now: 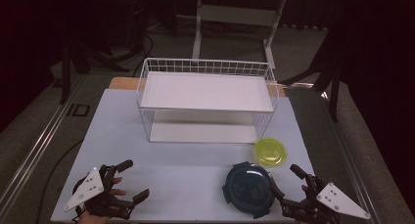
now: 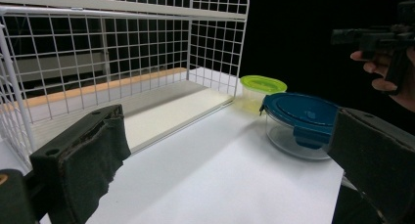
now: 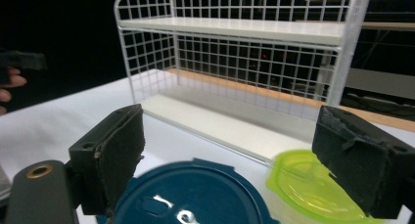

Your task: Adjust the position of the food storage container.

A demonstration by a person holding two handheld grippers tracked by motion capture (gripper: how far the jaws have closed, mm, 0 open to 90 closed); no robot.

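A round clear container with a dark blue lid (image 1: 248, 187) sits on the white table top at the front right. Touching or just behind it stands a small container with a yellow-green lid (image 1: 270, 151). My right gripper (image 1: 284, 179) is open right beside the blue lid, jaws wide apart and holding nothing. In the right gripper view the blue lid (image 3: 195, 194) and the green lid (image 3: 308, 185) lie just below and ahead of the open jaws. My left gripper (image 1: 137, 179) rests open at the front left, far from both containers (image 2: 301, 119).
A white two-tier wire rack (image 1: 205, 94) stands at the back middle of the white table (image 1: 186, 155), both shelves bare. Dark floor, cables and a desk frame (image 1: 235, 18) lie beyond. The table's front edge runs just under both hands.
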